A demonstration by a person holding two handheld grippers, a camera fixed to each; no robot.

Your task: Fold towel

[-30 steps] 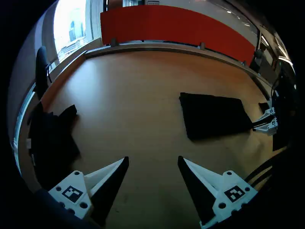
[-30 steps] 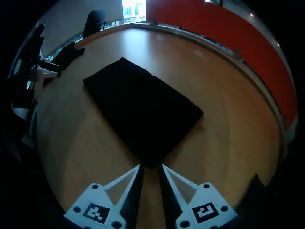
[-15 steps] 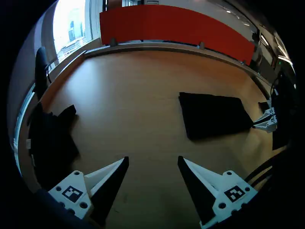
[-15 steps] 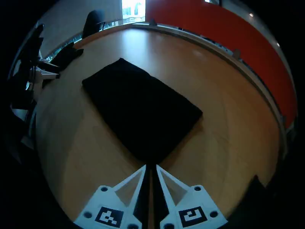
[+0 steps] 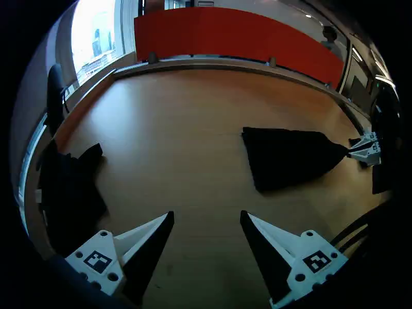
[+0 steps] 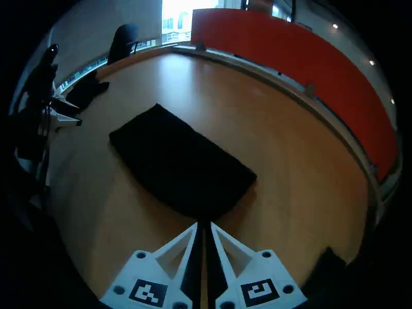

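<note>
The towel (image 6: 180, 159), a black rectangle, lay on the wooden table (image 5: 170, 129) in the middle of the right gripper view, its long sides running from upper left to lower right. At the bottom centre of that view the right gripper (image 6: 204, 232) had its two fingers pressed together on the towel's nearest corner. In the left gripper view the same corner, at the right edge of the frame, rose into a small peak off the table while the rest of the cloth lay flat. The left gripper (image 5: 206, 221) held nothing: its fingers stood spread wide over bare wood at the bottom of its own view, well apart from the towel. A dark heap of cloth (image 5: 72, 190) sat at the lower left of that frame, and a red partition (image 5: 232, 31) ran along the top. Judged from this, the grasp for a fold was made but the fold itself was not: one corner was up, nothing was laid over. The cloth was so dark that no layers or edges showed within it, so whether it was already folded once could not be told. What seemed left was to carry the corner across, probably with the left gripper taking a second corner, and then to flatten the result.
</note>
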